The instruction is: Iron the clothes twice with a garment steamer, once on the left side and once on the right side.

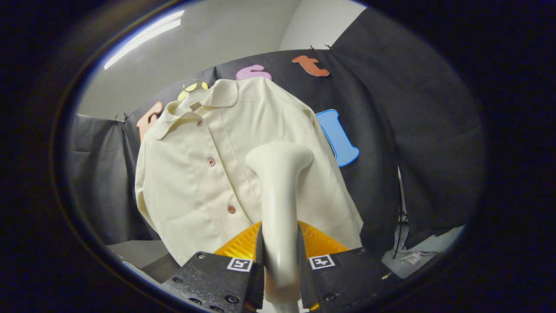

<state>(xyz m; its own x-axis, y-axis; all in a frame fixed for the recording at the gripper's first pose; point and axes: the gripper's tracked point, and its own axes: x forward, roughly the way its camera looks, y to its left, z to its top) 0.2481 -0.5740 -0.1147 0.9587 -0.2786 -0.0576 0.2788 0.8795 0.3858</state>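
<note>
A cream button-up shirt (195, 174) with several reddish buttons hangs against the black booth wall, collar at the top. My gripper (280, 261) is shut on the handle of a white garment steamer (278, 182). The steamer rises from between the fingers, and its head lies over the shirt's right-hand front panel, level with the middle button. Whether the head touches the cloth I cannot tell. An orange ribbed part (243, 245) shows just behind the fingers at the base of the handle.
The black cloth wall (412, 130) stretches behind and to the right of the shirt. Beyond the fingers to the right, cables (399, 230) hang down onto a pale surface (417, 261).
</note>
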